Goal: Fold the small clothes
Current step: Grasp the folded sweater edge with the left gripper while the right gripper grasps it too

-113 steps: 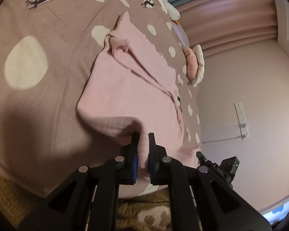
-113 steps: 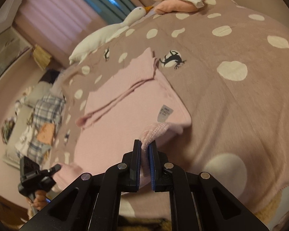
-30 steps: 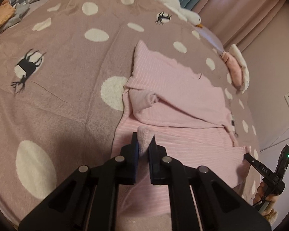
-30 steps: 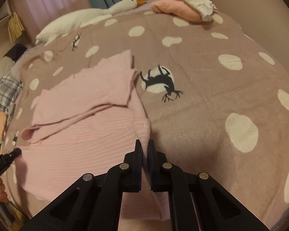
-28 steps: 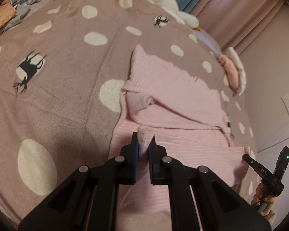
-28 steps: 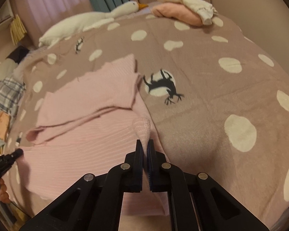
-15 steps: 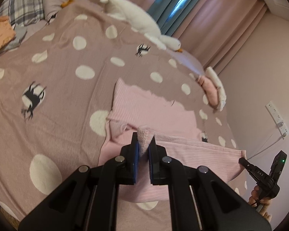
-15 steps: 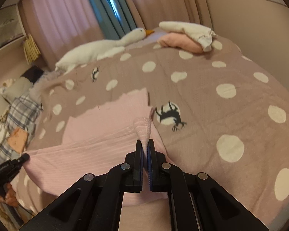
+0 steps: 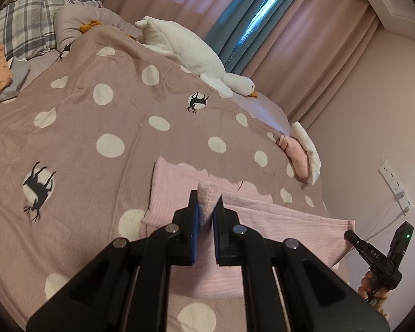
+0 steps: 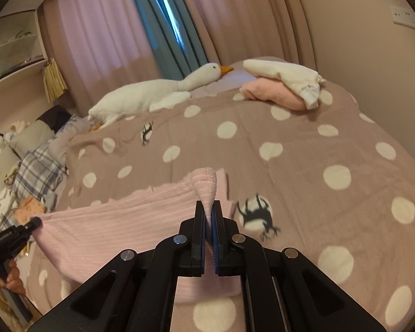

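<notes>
A pink ribbed knit garment (image 9: 276, 221) is held up over the mauve polka-dot bedspread (image 9: 102, 127). My left gripper (image 9: 206, 207) is shut on one corner of its hem. My right gripper (image 10: 209, 210) is shut on the other corner, and the garment (image 10: 119, 221) hangs stretched between them. The right gripper also shows at the right edge of the left wrist view (image 9: 373, 254). The left gripper shows at the left edge of the right wrist view (image 10: 13, 235). The garment's far part still rests on the bed.
A white goose plush (image 9: 196, 61) lies along the far side of the bed. Folded pink and white clothes (image 10: 282, 85) are stacked near the wall. Plaid pillows and more clothes (image 9: 22, 27) lie at the left. Curtains (image 10: 157, 27) and a wall socket (image 9: 395, 185) are behind.
Both grippers have risen from the bed with the hem corners, lifting the garment's near edge clear of the bedspread. The views now tilt up toward the curtains.
</notes>
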The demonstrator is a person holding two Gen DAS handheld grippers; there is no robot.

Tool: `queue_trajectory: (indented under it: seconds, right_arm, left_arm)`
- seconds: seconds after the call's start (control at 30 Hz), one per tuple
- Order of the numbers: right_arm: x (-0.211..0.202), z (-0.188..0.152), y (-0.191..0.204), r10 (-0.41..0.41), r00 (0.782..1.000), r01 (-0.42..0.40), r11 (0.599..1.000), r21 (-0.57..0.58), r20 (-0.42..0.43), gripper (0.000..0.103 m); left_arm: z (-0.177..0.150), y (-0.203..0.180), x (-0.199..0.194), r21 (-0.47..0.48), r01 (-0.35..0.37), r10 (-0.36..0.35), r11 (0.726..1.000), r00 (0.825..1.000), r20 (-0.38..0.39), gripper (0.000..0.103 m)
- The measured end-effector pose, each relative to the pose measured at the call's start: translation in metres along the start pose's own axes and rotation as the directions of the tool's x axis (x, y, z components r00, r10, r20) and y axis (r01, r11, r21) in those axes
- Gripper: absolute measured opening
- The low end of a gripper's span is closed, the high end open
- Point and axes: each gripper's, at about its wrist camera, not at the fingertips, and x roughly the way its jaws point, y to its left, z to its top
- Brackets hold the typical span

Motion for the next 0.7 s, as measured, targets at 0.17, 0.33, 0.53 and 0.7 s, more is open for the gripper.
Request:
queue_trajectory:
  seconds: [0.17, 0.33, 0.53, 0.7]
  right_arm:
    - [0.016, 0.019, 0.003, 0.015, 1.000, -0.015, 1.000, 0.009, 0.004, 0.005]
    - [0.035, 0.038, 0.005, 0.023, 1.000, -0.023, 1.000, 0.005, -0.001, 0.005]
    - [0.065, 0.053, 0.007, -0.002, 0.999, 0.002, 1.000, -0.006, -0.034, 0.005]
    - [0.093, 0.065, 0.007, 0.018, 0.998, -0.018, 1.000, 0.008, -0.064, 0.005]
  left_arm:
    - [0.023, 0.003, 0.018, -0.027, 0.009, -0.010, 1.000, 1.000, -0.002, 0.008]
    - [0.043, 0.005, 0.040, -0.050, 0.034, -0.035, 0.998, 0.999, -0.017, 0.008]
    - [0.066, 0.010, 0.074, -0.080, 0.016, -0.021, 0.997, 0.998, -0.057, 0.007]
    - [0.074, 0.017, 0.097, -0.095, -0.002, -0.006, 0.995, 0.997, -0.081, 0.007]
